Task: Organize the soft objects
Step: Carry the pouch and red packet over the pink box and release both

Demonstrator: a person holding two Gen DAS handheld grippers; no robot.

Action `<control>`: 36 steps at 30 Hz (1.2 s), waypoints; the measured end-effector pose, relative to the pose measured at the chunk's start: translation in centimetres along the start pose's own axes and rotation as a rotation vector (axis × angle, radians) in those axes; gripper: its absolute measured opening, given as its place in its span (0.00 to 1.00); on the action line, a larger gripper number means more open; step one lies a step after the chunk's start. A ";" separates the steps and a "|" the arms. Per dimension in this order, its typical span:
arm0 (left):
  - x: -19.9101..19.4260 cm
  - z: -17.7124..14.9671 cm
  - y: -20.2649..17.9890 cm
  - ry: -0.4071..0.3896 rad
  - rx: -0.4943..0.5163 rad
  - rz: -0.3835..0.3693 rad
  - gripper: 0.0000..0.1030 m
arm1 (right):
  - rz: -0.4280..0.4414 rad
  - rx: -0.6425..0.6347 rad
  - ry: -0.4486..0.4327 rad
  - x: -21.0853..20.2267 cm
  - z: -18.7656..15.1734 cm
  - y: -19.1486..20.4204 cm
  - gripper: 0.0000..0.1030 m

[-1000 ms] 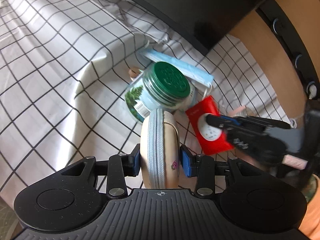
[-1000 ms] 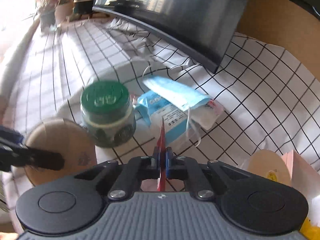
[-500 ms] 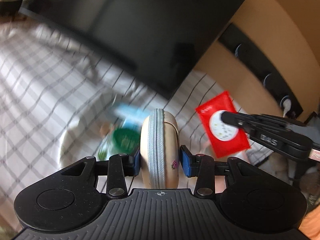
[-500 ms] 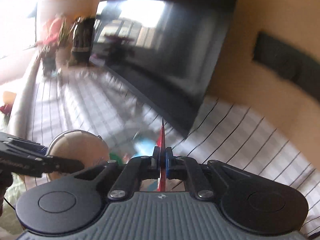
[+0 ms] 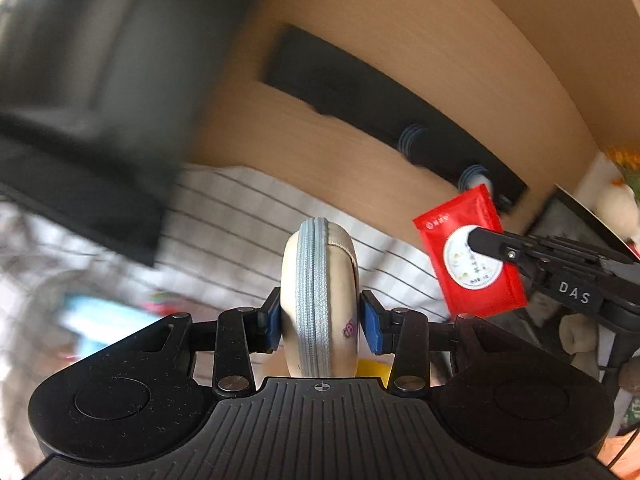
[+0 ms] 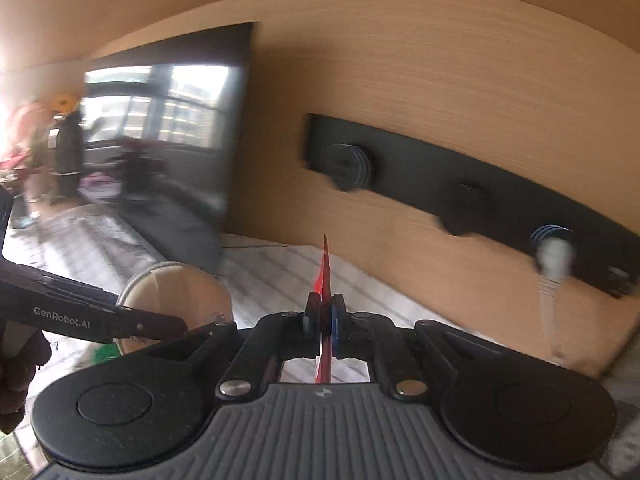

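My left gripper point(image 5: 320, 314) is shut on a round beige zip pouch point(image 5: 318, 300), held upright on edge with its grey zipper facing the camera. In the right wrist view the same pouch point(image 6: 176, 292) shows side-on at the lower left, in the left gripper point(image 6: 176, 326). My right gripper point(image 6: 325, 314) is shut on a flat red sachet point(image 6: 325, 280), seen edge-on there. From the left wrist view the red sachet point(image 5: 470, 256) shows its white round label, pinched by the right gripper point(image 5: 480, 242). Both are lifted above the checked cloth point(image 5: 248, 216).
A dark screen point(image 6: 160, 140) stands at the left against a wooden wall point(image 6: 440, 80) with a black rail of knobs point(image 6: 460, 184). Blurred blue packets point(image 5: 100, 320) lie on the cloth below. A person's hand point(image 6: 20, 368) shows at the left edge.
Both grippers rose from the cloth, carrying the pouch and the red sachet. The green-lidded jar and blue packets dropped out of clear view; the wall and black rail now fill the views.
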State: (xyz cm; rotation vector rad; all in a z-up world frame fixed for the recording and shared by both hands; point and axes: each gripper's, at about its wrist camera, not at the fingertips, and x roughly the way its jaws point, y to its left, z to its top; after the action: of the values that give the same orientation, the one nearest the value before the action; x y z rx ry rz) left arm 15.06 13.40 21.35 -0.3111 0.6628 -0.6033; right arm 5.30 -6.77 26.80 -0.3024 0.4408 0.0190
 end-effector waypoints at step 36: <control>15.0 -6.2 -0.7 0.227 0.071 0.001 0.43 | -0.023 0.338 0.358 14.2 -15.1 -8.3 0.38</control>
State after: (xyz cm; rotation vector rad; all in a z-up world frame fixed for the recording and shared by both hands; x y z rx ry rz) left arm 20.10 3.17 9.79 -0.1771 0.8577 -0.6657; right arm 12.53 -19.82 10.16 0.0258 0.7848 -0.1331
